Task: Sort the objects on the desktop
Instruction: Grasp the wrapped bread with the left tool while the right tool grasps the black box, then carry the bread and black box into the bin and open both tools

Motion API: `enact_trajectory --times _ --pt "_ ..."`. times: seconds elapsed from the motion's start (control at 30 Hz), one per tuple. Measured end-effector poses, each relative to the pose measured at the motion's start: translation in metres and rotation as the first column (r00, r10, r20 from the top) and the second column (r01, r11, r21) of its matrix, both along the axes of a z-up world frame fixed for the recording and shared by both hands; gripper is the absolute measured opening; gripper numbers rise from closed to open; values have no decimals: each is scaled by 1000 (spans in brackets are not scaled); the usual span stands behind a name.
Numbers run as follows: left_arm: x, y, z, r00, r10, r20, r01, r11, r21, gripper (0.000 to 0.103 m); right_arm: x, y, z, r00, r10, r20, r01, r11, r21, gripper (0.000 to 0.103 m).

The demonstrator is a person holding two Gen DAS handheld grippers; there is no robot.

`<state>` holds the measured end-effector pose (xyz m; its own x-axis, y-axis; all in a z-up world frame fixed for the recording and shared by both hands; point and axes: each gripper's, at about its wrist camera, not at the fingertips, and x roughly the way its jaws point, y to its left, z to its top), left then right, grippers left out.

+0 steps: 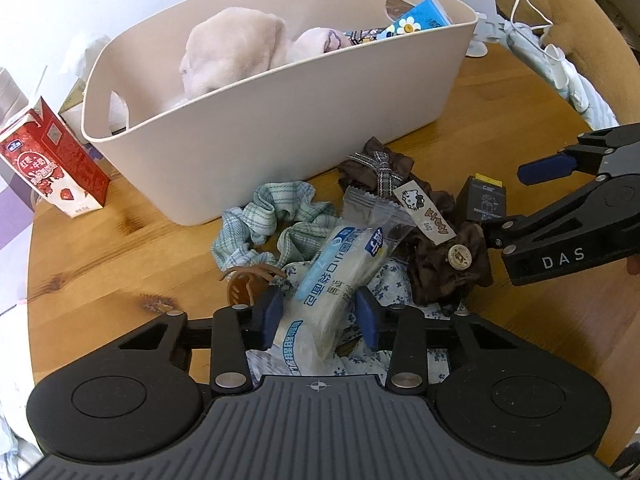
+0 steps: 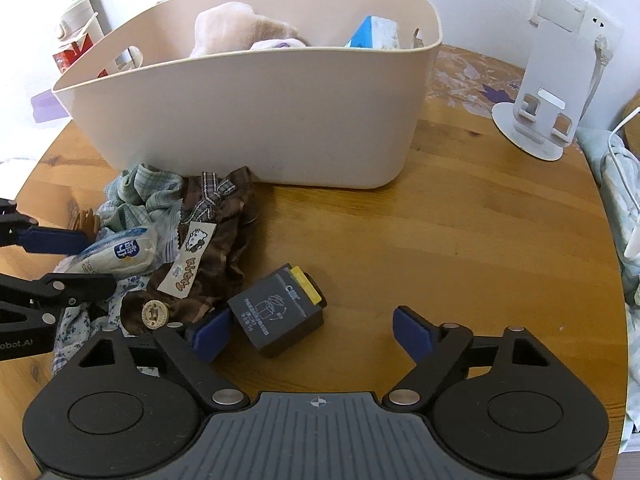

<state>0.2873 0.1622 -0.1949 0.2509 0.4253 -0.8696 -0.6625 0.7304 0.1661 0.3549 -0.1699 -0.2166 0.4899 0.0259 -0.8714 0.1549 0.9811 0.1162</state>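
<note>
Your left gripper (image 1: 320, 314) has its blue pads on either side of the bread packet (image 1: 344, 276), both pads against the wrapper: it is gripping the packet. The packet lies on top of the pile and extends forward from the fingertips. Just left of the left pad sits a brown hair claw (image 1: 246, 282). Ahead of it lies a pale green checked scrunchie (image 1: 268, 220). Right of the right pad and forward lies a brown scrunchie (image 1: 440, 248) with a cat label and a button. Blue floral cloth (image 1: 394, 280) lies under the packet; its lower part is hidden by the gripper body.

Your right gripper (image 2: 310, 336) has its fingers spread wide and holds nothing. The dark grey box (image 2: 276, 314) with a yellow end lies on the wooden table (image 2: 460, 248) between the fingers, touching the left pad and well apart from the right one.

Beyond both sets of fingertips stands the beige basket (image 1: 304, 112). Its near wall hides most of the contents; a plush item (image 1: 236, 48) and a blue carton (image 1: 420, 20) show above the rim. A red milk carton (image 1: 56, 168) stands far left of the left fingers. A white stand (image 2: 548, 92) stands far right of the right fingers. The small print on the box is too small to read.
</note>
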Motion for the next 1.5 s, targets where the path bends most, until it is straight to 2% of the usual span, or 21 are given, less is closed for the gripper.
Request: enact_trajectory --times 0.13,0.27,0.4,0.53,0.73,0.87,1.13,1.5 --pt "2 -5 0 1000 0 -1 0 1000 -13 37 1 1 0 1000 5 15 -5 999 35 88" --pt "4 -4 -1 1000 -6 -10 6 1000 -19 37 6 2 -2 999 40 5 -40 999 2 88" --pt "4 -3 -2 1000 -12 -16 11 1000 -19 37 7 3 -2 998 68 8 -68 998 0 75" --pt "5 -5 -1 1000 -19 -13 19 1000 -7 34 6 3 -2 997 74 5 -74 997 13 53" --pt "-1 -3 3 1000 11 27 -10 999 -38 30 2 0 -1 998 58 6 -58 998 18 47" --pt "-4 1 9 997 40 73 -34 996 -81 25 -1 -2 3 999 50 15 -50 999 19 46" --pt "-5 -8 14 996 22 81 -16 997 -79 21 -8 -6 14 999 11 43 -12 1000 25 46" --pt "-13 -16 28 988 19 152 -4 995 -96 18 -25 -8 39 995 -30 97 28 999 22 46"
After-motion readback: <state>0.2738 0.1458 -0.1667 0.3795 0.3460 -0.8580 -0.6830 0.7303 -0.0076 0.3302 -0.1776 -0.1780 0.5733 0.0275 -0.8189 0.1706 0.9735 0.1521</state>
